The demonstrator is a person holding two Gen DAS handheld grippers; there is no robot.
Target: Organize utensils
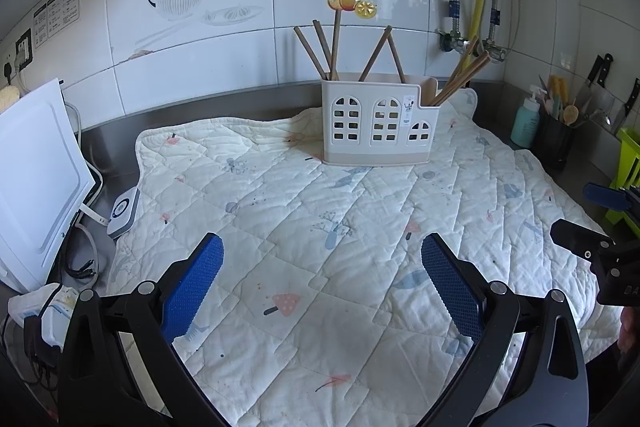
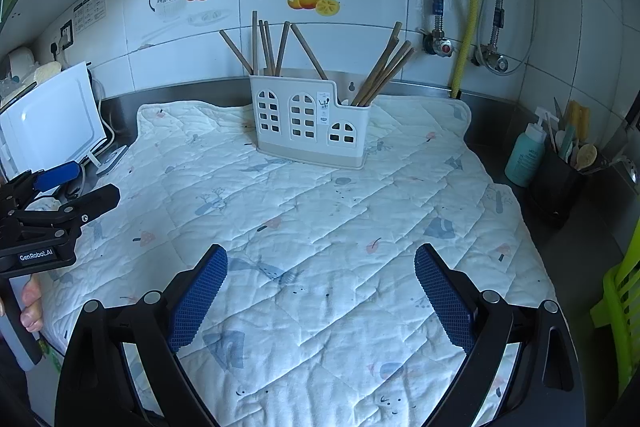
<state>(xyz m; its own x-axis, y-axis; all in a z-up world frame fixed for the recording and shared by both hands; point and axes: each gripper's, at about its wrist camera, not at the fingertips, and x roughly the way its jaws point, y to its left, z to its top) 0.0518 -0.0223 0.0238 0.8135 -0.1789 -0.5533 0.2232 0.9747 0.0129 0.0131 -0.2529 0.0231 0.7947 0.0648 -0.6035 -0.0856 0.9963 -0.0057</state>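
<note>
Hovering above the quilted mat with left gripper and right gripper both spread wide, grasping nothing. Chopsticks already standing in the white utensil holder at the mat's far side, near the tiled wall. Probably at the finishing step; next, maybe only checking for any loose utensil, none seen on the mat

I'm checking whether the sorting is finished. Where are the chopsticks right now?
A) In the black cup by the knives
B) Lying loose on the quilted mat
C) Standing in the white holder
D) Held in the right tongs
C: the chopsticks all stand in the white holder, and the quilted mat has none lying on it.
</note>
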